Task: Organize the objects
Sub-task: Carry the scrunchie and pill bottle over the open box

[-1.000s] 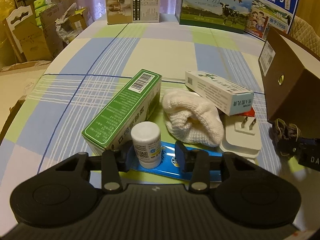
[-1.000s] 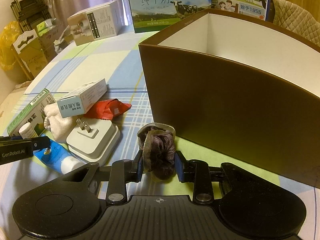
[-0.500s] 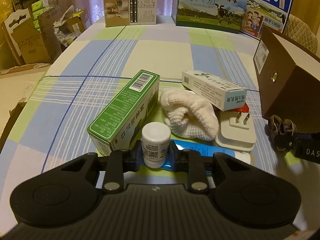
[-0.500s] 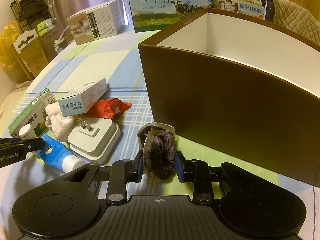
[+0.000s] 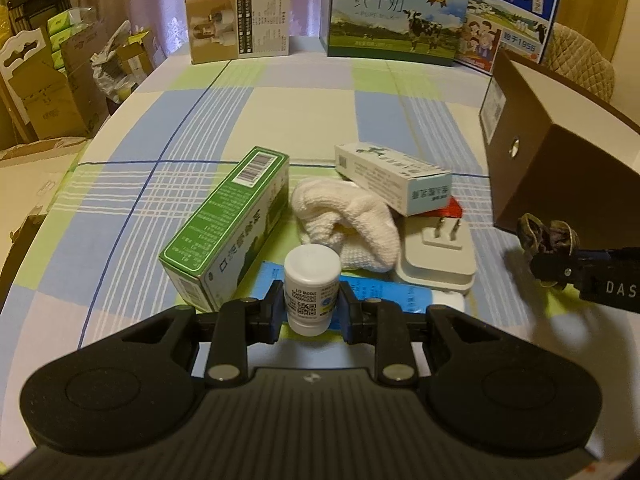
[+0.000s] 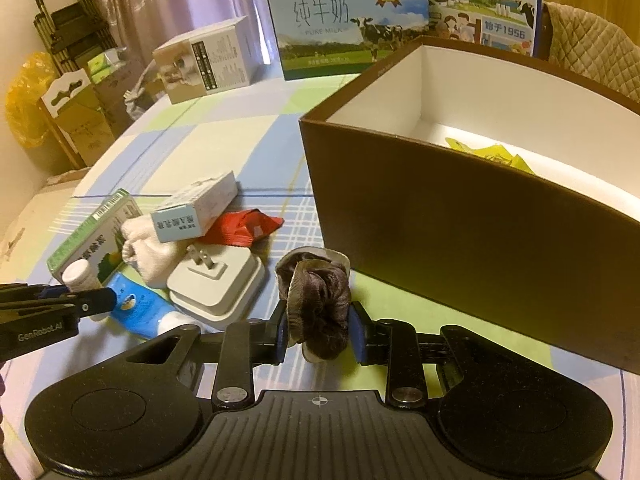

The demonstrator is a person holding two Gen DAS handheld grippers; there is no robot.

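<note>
The left tongs (image 5: 311, 307) are clamped on a small white plastic bottle (image 5: 311, 283) standing upright over the blue tube (image 5: 384, 291), with the green carton (image 5: 228, 220), the white knitted sock (image 5: 352, 220) and the white plug adapter (image 5: 438, 256) crowded just beyond it on the checked bench (image 5: 280, 112). The right tongs (image 6: 319, 330) grip a dark brown fabric scrunchie (image 6: 316, 300) just in front of the brown open box (image 6: 460, 216). Only the right wrist view looks into that box, where something yellow (image 6: 484, 152) lies on its white floor.
</note>
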